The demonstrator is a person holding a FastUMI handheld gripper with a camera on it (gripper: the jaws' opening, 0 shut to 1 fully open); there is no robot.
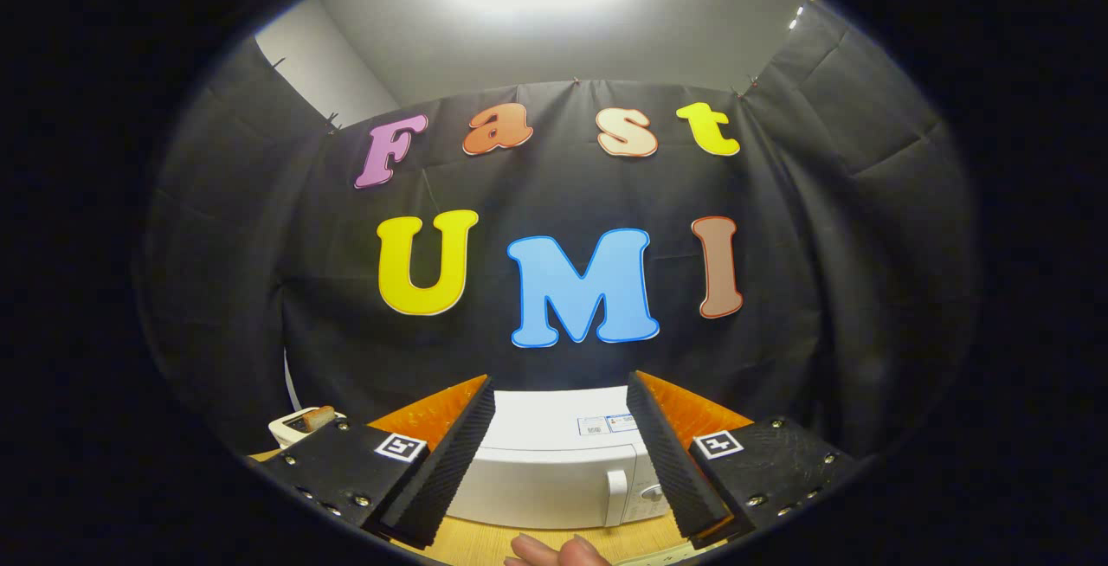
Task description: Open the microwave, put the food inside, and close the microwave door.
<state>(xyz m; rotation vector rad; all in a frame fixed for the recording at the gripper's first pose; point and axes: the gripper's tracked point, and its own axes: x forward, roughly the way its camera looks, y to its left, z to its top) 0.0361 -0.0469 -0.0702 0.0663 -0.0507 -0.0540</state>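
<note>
A white microwave (pixel 554 462) stands on the wooden table just beyond my fingers, its door shut and its vertical handle (pixel 615 497) toward the right side of the front. My gripper (pixel 561 453) hovers above and in front of it, open, with nothing between the ribbed black pads (pixel 450 462). Left of the microwave, past the left finger, a brown piece of food (pixel 317 417) rests on a white tray or dish (pixel 290 427).
The wooden tabletop (pixel 485 542) shows below the microwave. A person's fingers (pixel 554 550) rest on the table in front of the microwave. A white cable (pixel 291 384) runs up the cloth wall behind the dish.
</note>
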